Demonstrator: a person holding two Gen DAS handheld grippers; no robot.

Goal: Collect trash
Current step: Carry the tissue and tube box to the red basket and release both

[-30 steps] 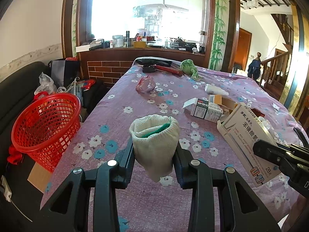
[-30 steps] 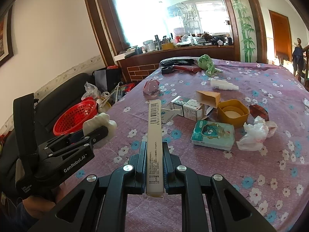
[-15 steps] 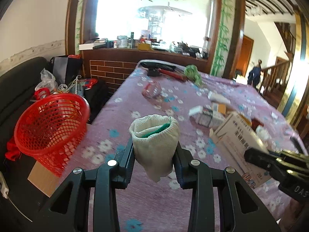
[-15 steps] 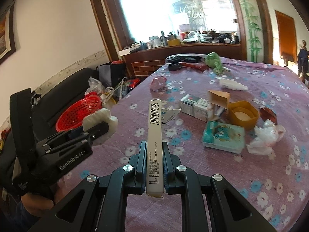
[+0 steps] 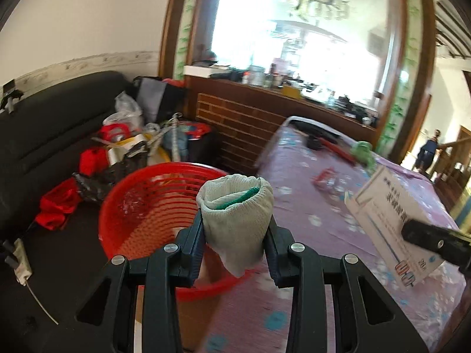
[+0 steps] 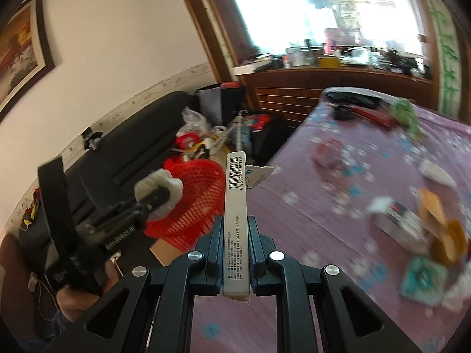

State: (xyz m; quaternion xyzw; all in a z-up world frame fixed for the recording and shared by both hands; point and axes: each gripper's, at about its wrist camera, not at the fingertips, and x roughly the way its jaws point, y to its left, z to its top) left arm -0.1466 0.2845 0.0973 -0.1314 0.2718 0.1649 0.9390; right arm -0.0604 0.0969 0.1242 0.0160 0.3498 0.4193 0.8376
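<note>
Round red plastic mesh basket (image 5: pixel 153 206) beside edge of table in purple floral cloth (image 5: pixel 318 223); basket mouth open from above. Behind basket: heap of bags, red cloth and plastic clutter (image 5: pixel 123 147) against black sofa (image 5: pixel 44 135), blocks far side. Near strip of cloth bare. Farther right, boxes and wrappers (image 6: pixel 412 226) crowd surface. Brown brick-pattern counter (image 5: pixel 244 129) closes far end.

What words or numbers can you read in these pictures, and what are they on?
"6952738100351": under the barcode on the edge of the flat white box in the right gripper.
"GenRobot.AI": white, blurred, on the side of the left gripper.
Small print lower on that box edge: too small to read.
Large characters on the box face, from the left wrist: too blurred to read.
</note>
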